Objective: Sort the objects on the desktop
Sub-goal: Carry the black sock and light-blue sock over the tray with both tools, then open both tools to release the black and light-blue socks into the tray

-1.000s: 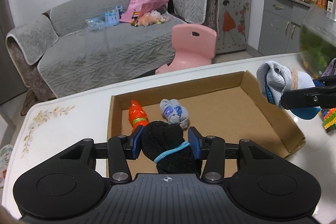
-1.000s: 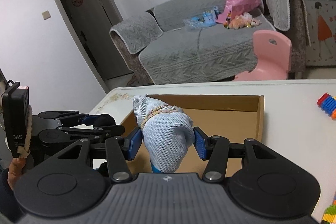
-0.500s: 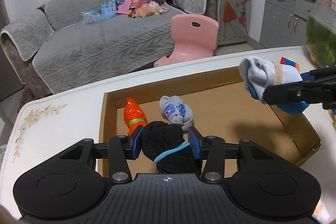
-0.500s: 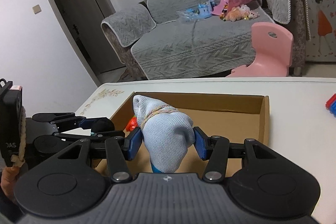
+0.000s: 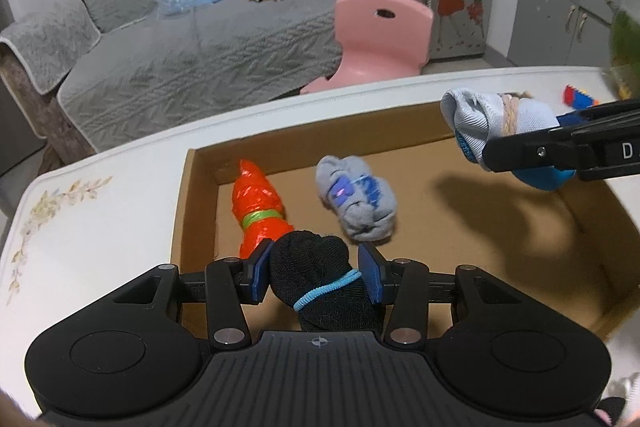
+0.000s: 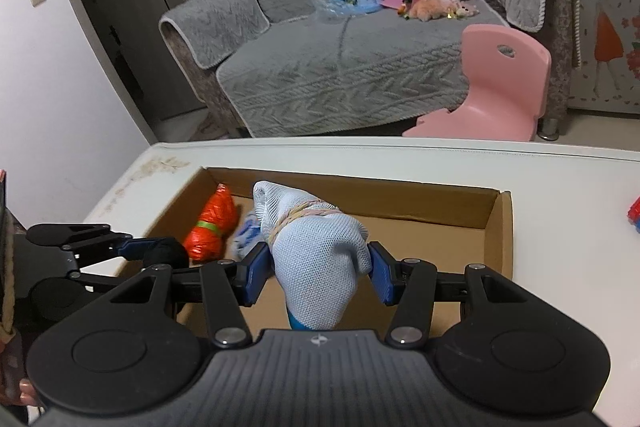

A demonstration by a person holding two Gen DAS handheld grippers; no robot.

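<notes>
Left wrist view: your left tool (image 5: 314,277) clamps a black rolled sock (image 5: 316,267), banded in blue, above the cardboard box (image 5: 592,223). Your right tool (image 6: 316,273) pinches a pale blue sock bundle (image 6: 316,263) over the same box. Both look soft and light; grip their thick middles, probably not the elastic bands.

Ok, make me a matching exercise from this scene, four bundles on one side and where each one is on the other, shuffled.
Things:
1. black sock bundle with blue elastic
2. light blue sock bundle tied with a band
3. orange wrapped bundle with green band
4. grey sock bundle with blue patches

Places:
A. lying in the cardboard box, near its left wall
B. held in the right gripper
C. lying in the box, mid-floor
D. held in the left gripper

Pairs: 1-D, 2-B, 3-A, 4-C
</notes>
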